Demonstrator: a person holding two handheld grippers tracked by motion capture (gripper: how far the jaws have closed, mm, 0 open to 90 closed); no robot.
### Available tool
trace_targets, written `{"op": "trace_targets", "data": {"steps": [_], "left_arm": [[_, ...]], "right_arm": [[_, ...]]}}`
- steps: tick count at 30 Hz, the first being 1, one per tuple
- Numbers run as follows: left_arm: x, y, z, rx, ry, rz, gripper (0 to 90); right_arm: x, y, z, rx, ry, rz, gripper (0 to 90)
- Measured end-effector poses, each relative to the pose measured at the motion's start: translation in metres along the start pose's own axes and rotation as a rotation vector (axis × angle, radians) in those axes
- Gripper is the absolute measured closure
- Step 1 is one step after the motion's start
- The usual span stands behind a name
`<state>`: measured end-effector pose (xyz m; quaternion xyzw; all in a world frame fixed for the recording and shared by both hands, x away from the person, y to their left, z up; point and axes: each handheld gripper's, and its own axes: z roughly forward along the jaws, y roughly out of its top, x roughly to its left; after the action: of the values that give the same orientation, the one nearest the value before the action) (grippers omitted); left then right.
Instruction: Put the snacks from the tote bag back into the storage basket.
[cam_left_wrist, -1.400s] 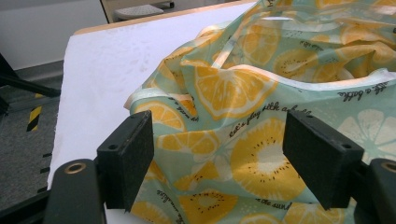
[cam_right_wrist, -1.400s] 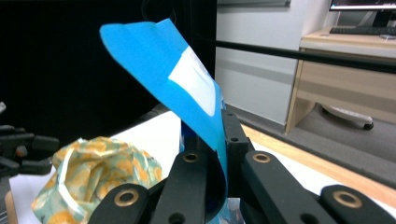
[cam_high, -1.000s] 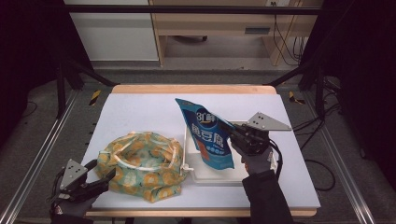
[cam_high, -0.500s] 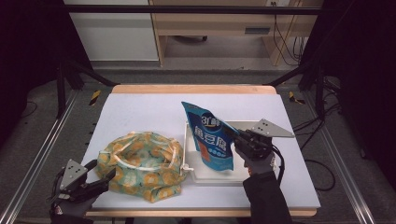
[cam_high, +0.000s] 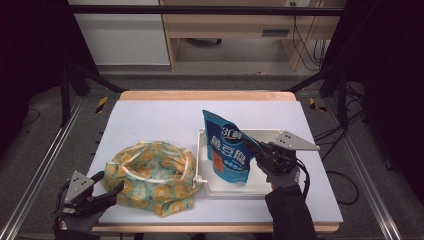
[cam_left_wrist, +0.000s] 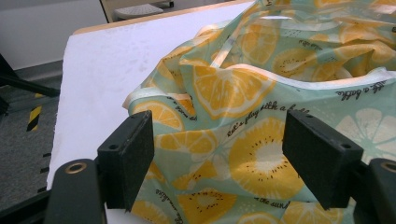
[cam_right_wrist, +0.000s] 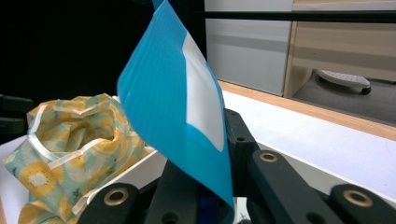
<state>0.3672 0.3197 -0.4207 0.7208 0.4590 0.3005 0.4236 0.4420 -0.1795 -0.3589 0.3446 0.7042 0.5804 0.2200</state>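
Observation:
A blue snack pouch (cam_high: 230, 147) stands nearly upright in the white tray (cam_high: 260, 188), its bottom edge down on the tray. My right gripper (cam_high: 256, 153) grips its right edge; in the right gripper view the pouch (cam_right_wrist: 177, 102) sits between the black jaws, which have just been opening slightly. A crumpled fruit-print bag (cam_high: 150, 172) lies left of the tray. My left gripper (cam_high: 109, 189) rests at the table's front left corner, open, with the bag's fabric (cam_left_wrist: 243, 93) spread just beyond its pads (cam_left_wrist: 128, 154).
The white mat (cam_high: 160, 120) covers the wooden table, with bare room behind the bag and tray. Dark frame rails run along both sides. Shelving and cables stand beyond the far edge.
The right gripper and the blue pouch have come down and a little to the right, setting the pouch lower onto the tray. The left gripper and the bag have stayed put.

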Motion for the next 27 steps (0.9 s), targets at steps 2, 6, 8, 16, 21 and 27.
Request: {"op": "trace_targets", "data": {"steps": [2,6,8,16,21,27], "left_arm": [[0.000,0.000,0.000,0.003,-0.001,0.000,25.0],[0.000,0.000,0.000,0.007,-0.002,0.002,25.0],[-0.001,0.000,0.001,0.007,-0.001,0.002,25.0],[0.000,0.000,0.000,-0.002,0.006,-0.003,24.8],[0.001,0.000,0.000,-0.009,-0.003,-0.016,24.8],[0.001,0.000,-0.001,-0.007,-0.006,-0.016,24.8]], "right_arm": [[0.000,-0.001,-0.001,0.002,-0.010,-0.003,80.6],[0.000,-0.006,-0.007,-0.008,-0.040,-0.016,68.4],[0.001,-0.008,-0.011,-0.008,-0.061,-0.029,63.9],[0.011,-0.024,-0.022,0.025,-0.079,-0.049,55.9],[0.012,-0.033,-0.023,0.047,-0.104,-0.045,54.9],[0.013,-0.043,-0.024,0.069,-0.112,-0.047,56.7]]}}
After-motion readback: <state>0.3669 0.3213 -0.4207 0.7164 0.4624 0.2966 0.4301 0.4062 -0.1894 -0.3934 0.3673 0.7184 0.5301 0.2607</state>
